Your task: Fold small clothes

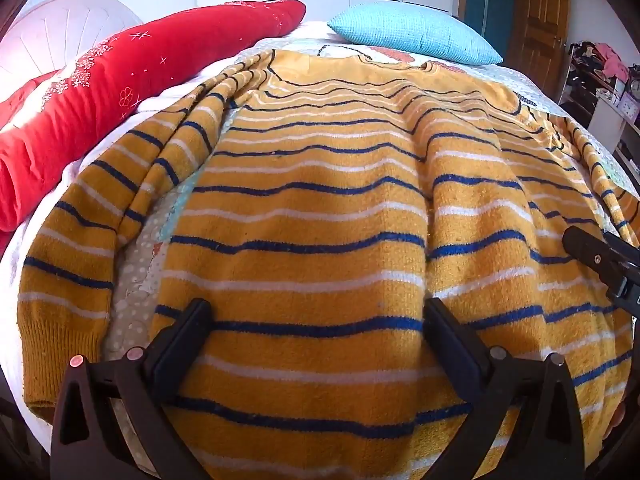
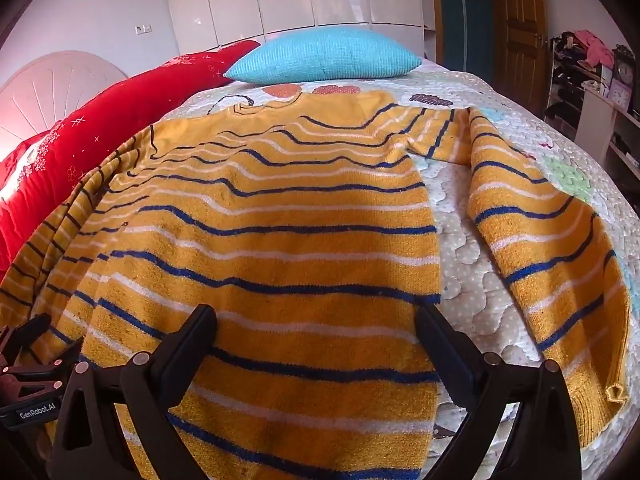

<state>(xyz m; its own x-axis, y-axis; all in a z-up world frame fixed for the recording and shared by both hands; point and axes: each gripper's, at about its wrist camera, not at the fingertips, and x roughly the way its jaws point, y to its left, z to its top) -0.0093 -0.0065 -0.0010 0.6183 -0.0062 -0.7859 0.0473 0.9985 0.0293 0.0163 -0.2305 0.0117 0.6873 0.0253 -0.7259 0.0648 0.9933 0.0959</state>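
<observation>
The striped sweater [image 1: 312,208] is spread flat on the quilt [image 2: 464,240], sleeves out at 9 and 3 o'clock, ready for folding, while the left gripper [image 1: 316,316] and right gripper [image 2: 316,320] are held wide open above its hem, nothing grasped

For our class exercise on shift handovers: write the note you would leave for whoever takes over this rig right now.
Left hand-held gripper: open, holding nothing, over the lower body of the striped sweater.
Right hand-held gripper: open, holding nothing, over the sweater's lower right part.
Sweater lies spread on the quilted bedcover, neckline toward the blue pillow. Left sleeve and right sleeve both lie out to the sides, with bedcover showing between each sleeve and the body.
Done: sweater laid out, some wrinkles.
Left: all folds, sleeves first, probably.
</observation>
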